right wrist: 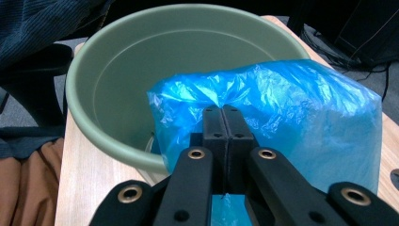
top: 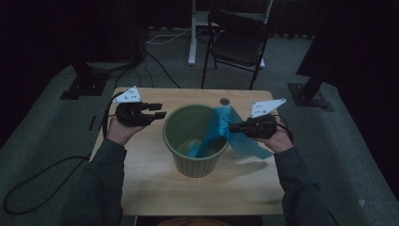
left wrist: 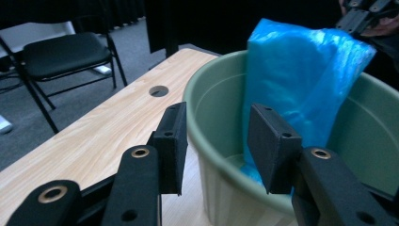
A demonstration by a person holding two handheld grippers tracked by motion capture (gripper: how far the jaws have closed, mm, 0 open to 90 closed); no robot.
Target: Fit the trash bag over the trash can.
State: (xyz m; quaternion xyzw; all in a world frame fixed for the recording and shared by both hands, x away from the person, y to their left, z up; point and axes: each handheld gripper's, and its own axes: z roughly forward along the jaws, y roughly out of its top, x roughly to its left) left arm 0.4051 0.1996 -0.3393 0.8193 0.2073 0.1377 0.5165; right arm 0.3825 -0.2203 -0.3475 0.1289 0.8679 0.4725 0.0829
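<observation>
- Centrally, a blue plastic bag [top: 221, 129] is recorded: thin, glossy, crinkled film, translucent in places. It is draped over the right side of the rim of a green bin [top: 194, 141], with one part hanging down inside toward the bottom and the other part trailing outside onto the table.
- The bag is pinched by the right gripper [top: 234, 127]; in the right gripper view the jaws are seen pressed together on a gathered fold of the film [right wrist: 263, 117], just above the bin's rim [right wrist: 108, 150].
- The bin is noted as a round, ribbed, olive-green tub, upright near the middle of the wooden table [top: 155, 188].
- The left gripper [top: 160, 111] is held just left of the bin, apart from it, nothing between its jaws; in the left gripper view the jaws are seen spread, pointed at the near rim [left wrist: 197, 117] and the bag [left wrist: 301, 80] beyond.
- Step in hand, as judged: the lining of the bin, with the bag placed but not yet opened or spread.
- Next move, as judged: a free edge of the film is to be taken by the left gripper, so that the mouth can be pulled apart and stretched over the rim. A light grip is called for, as the film looks easily torn.
- A black folding chair [top: 237, 40] is listed beyond the table.
</observation>
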